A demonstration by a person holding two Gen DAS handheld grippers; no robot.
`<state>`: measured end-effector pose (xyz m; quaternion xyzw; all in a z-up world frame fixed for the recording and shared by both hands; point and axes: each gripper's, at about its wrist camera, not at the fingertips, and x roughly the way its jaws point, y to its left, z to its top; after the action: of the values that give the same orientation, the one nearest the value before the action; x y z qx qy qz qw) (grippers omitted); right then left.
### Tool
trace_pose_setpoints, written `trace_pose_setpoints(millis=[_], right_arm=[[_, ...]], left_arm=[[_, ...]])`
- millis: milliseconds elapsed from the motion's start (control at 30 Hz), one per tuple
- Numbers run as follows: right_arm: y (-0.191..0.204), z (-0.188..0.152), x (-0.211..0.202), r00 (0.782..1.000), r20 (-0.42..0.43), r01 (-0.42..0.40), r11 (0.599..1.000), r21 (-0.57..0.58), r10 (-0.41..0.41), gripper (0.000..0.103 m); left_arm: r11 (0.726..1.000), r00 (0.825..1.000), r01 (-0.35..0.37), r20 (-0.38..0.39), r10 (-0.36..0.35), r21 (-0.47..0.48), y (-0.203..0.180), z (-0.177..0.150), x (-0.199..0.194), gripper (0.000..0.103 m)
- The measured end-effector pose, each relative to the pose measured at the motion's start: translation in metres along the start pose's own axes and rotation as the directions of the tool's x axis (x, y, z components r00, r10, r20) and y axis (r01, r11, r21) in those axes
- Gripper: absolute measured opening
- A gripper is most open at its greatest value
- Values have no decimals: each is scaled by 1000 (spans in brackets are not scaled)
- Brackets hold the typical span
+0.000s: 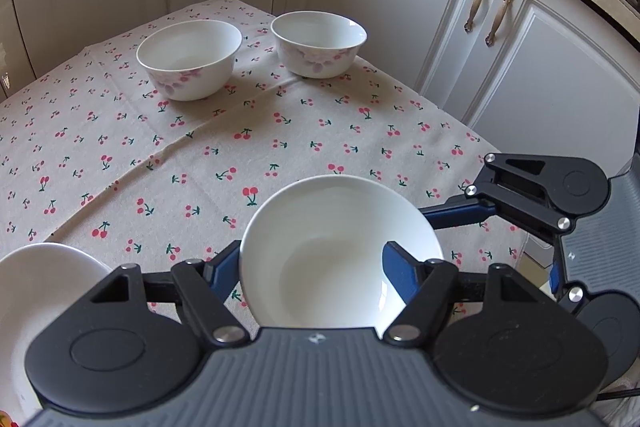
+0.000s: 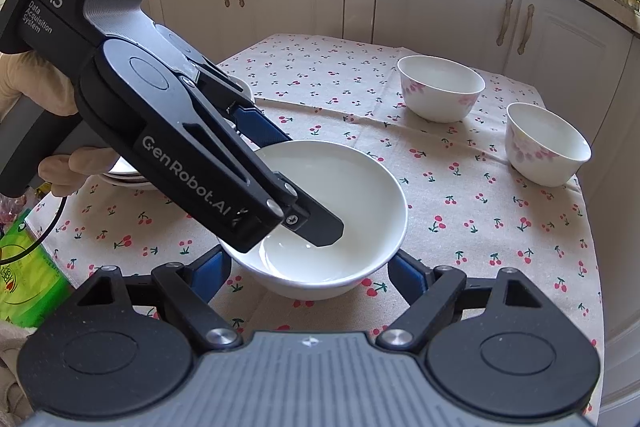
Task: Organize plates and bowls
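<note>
- the plain white bowl sits near the front of the cherry-print tablecloth, and both tools are gathered on it, so it looks like the piece being dealt with now.
- the left gripper reaches in from the left, angled downward, with 1 dark finger inside the bowl against its inner wall. the other finger is hidden behind the arm, so a pinch on the rim seems likely, yet i cannot tell whether the jaws are closed.
- in the left wrist view the same bowl fills the space between the blue pads, which fits a rim grasp but does not prove it.
- the right gripper waits low at the near side, jaws wide, 1 blue pad on each side of the bowl and neither visibly touching; probably there to steady or take over.
- 2 flowered bowls stand well apart from this one near the table's far right, close to each other, perhaps the nesting spot for bowls.
- a stack of plates lies at the left, mostly hidden behind the left tool; its edge shows in the left wrist view.
- judged from this layout, sorting is partway: plates grouped, bowls not yet nested.
</note>
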<state>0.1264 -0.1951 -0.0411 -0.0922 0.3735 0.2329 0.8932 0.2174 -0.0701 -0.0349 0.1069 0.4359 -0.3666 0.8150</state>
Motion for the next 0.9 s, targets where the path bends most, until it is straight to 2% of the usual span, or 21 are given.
trace_pose_setpoints(millis=[100, 133, 167, 233, 500, 667, 800, 900], right_arm=[[-2, 0, -1, 1000, 7, -21, 1000, 15, 21, 93], [-3, 1, -2, 1000, 20, -25, 999, 21, 24, 102], [-4, 1, -4, 999, 33, -31, 999, 24, 30, 103], [-6, 1, -7, 998, 35, -58, 998, 29, 57, 103], [-18, -5, -23, 997, 54, -58, 997, 59, 55, 103], [-32, -6, -39, 994, 112, -2, 997, 78, -6, 103], [-48, -4, -47, 980, 162, 102, 992, 78, -114, 103], [-66, -3, -50, 972, 180, 136, 985, 107, -154, 103]], left_arm=[[1000, 1000, 4, 3, -4, 0, 1, 0, 0, 77], [1000, 1000, 2, 11, -2, 0, 1, -1, -1, 82], [1000, 1000, -7, 22, 7, -1, 0, -1, -2, 91], [999, 998, -35, 60, 34, 3, -1, 0, -7, 95], [998, 992, -56, 115, 52, 28, -2, 4, -23, 97], [998, 989, -54, 140, 48, 37, -6, 8, -30, 97], [998, 988, -47, 149, 40, 44, -8, 18, -32, 97], [999, 987, -35, 155, 29, 32, -6, 29, -32, 97]])
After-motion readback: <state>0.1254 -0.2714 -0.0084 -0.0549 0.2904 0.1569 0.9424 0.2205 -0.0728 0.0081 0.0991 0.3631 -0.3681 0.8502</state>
